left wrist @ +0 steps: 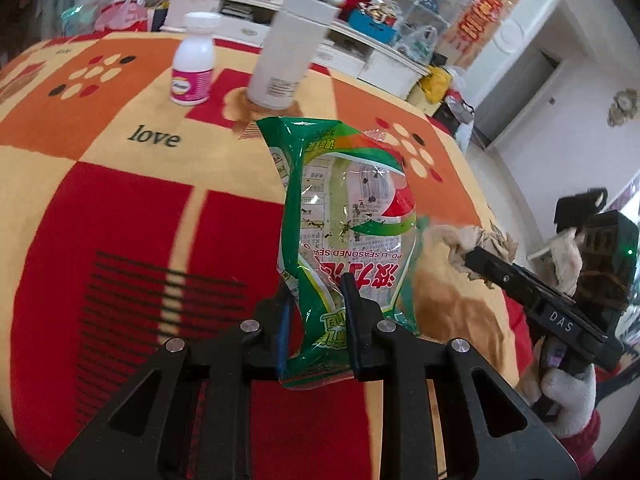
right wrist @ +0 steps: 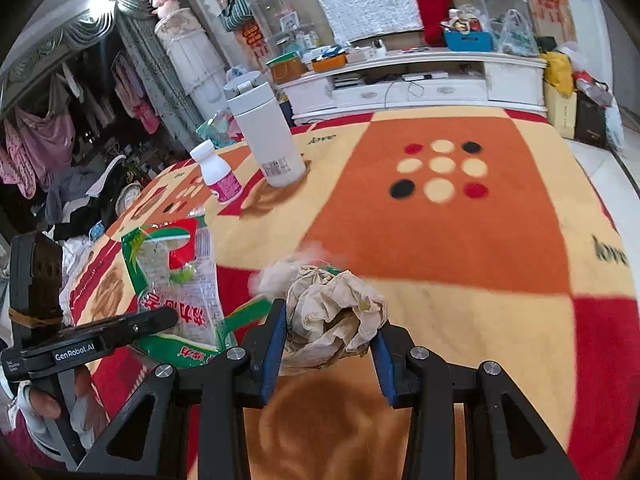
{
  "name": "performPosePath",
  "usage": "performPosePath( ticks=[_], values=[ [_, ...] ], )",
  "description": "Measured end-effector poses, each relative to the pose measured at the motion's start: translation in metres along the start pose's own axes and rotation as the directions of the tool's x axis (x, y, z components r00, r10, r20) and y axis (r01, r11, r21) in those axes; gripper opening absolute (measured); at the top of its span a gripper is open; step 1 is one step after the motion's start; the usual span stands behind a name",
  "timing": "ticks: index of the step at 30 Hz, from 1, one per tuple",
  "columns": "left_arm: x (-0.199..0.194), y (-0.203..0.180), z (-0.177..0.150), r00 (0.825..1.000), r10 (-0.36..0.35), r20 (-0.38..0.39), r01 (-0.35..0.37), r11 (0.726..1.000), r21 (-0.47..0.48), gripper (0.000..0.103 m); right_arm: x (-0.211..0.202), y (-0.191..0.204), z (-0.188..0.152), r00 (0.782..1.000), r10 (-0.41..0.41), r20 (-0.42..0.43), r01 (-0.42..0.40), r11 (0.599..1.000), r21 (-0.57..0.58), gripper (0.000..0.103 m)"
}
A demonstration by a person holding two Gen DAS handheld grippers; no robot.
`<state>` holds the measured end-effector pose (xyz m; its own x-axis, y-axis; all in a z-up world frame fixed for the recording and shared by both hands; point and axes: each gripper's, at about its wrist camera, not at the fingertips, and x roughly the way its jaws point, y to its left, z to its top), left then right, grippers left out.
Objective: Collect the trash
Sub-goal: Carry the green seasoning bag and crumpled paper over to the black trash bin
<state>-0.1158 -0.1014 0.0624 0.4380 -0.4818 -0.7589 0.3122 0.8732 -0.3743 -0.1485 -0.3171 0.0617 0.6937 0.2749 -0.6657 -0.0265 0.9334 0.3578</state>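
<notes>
The left gripper [left wrist: 316, 320] is pinching the green snack wrapper [left wrist: 344, 232] and the right gripper [right wrist: 330, 344] is clamping crumpled paper [right wrist: 334, 304], both above the blanket-covered surface [right wrist: 460, 320] near the white bottle [right wrist: 266, 136], so both grips are needing steady pressure.

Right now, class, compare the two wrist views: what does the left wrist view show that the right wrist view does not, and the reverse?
Only the left wrist view shows the left gripper from behind, shut on the green seaweed wrapper, and black stripes on the blanket.

Only the right wrist view shows the right gripper from behind, shut on the crumpled paper, and hanging clothes.

Both show the wrapper, the paper, the white flask, the small pink-labelled bottle and the blanket.
</notes>
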Motion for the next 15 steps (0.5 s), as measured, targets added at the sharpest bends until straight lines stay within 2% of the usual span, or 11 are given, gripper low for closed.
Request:
performPosePath(
  ticks=[15],
  values=[
    [-0.005,-0.075,-0.024,0.999,-0.051,-0.005,0.051,0.991,0.124,0.02,-0.064,-0.023,-0.045,0.998,-0.053,0.042,0.051,0.997,0.05,0.038]
  ],
)
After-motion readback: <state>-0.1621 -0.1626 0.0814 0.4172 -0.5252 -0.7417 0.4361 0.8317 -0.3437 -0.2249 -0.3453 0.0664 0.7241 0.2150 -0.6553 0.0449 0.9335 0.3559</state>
